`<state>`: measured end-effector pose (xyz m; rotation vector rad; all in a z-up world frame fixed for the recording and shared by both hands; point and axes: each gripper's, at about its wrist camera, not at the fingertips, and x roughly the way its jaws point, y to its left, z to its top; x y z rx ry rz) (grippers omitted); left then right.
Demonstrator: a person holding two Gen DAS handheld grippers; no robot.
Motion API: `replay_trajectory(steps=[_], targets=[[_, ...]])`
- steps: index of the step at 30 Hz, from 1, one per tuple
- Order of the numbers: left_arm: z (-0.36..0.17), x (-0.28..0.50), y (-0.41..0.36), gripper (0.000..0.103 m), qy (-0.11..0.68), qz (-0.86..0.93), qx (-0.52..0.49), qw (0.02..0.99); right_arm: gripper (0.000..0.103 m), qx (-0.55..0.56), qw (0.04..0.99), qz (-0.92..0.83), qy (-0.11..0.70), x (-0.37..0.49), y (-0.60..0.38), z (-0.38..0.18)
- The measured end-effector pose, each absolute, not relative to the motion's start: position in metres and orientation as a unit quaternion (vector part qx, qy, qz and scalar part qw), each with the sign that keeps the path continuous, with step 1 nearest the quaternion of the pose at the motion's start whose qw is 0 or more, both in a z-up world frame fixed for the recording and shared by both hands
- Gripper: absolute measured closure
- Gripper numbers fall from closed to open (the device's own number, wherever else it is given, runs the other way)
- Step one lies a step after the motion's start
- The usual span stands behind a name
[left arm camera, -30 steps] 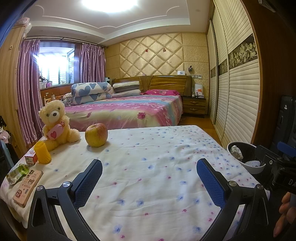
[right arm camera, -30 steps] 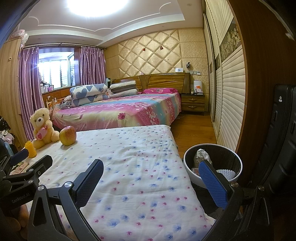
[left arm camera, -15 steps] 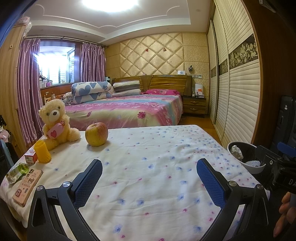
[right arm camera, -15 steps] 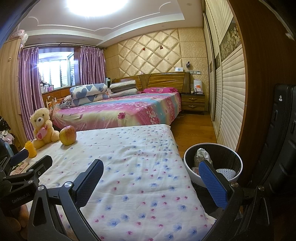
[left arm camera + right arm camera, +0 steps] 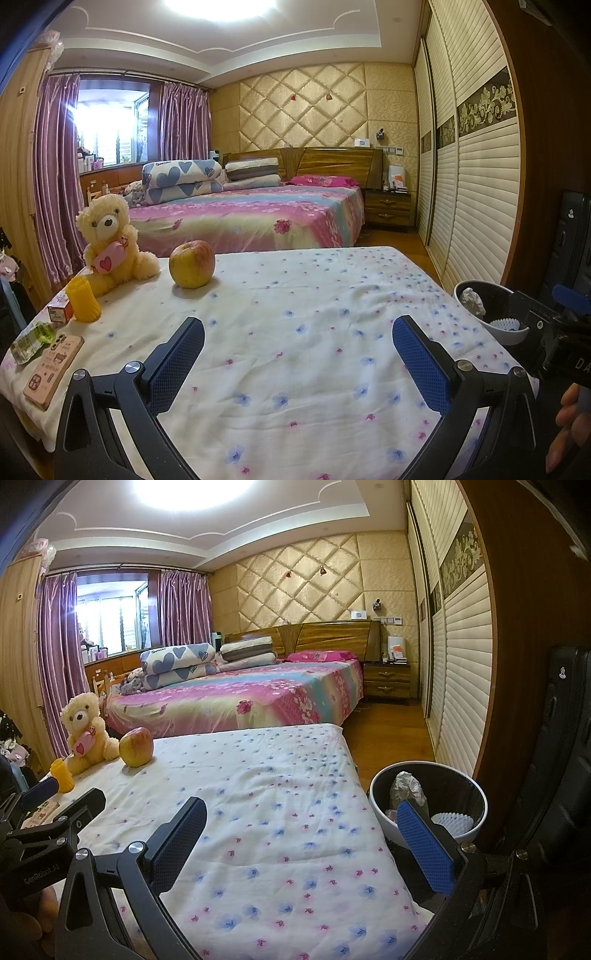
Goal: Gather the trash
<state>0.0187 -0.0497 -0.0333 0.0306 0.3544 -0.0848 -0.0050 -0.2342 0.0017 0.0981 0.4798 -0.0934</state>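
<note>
— Trash (image 5: 406,788): where was it?
— Crumpled in the white-rimmed bin (image 5: 480,812), just off the table's (image 5: 295,332) right edge.
— And the tongs?
— Left gripper (image 5: 297,354) and right gripper (image 5: 303,842) both hung spread wide and empty over the flowered cloth.

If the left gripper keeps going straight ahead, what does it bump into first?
Probably nothing soon: the open left gripper points over bare flowered tablecloth. The apple sits left of its line, though depth is hard to judge.

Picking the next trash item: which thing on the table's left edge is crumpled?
The green wrapper, creased and transparent; the phone beside it lies flat, the small box is rigid.
</note>
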Motion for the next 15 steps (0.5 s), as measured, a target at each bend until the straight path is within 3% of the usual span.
replay_trajectory(steps=[15], targets=[[-0.0374,0.0219,-0.0473,0.0,0.185,-0.041,0.013,0.982,0.0,0.053,0.966,-0.042,0.251,0.0042,-0.2341,-0.0007]])
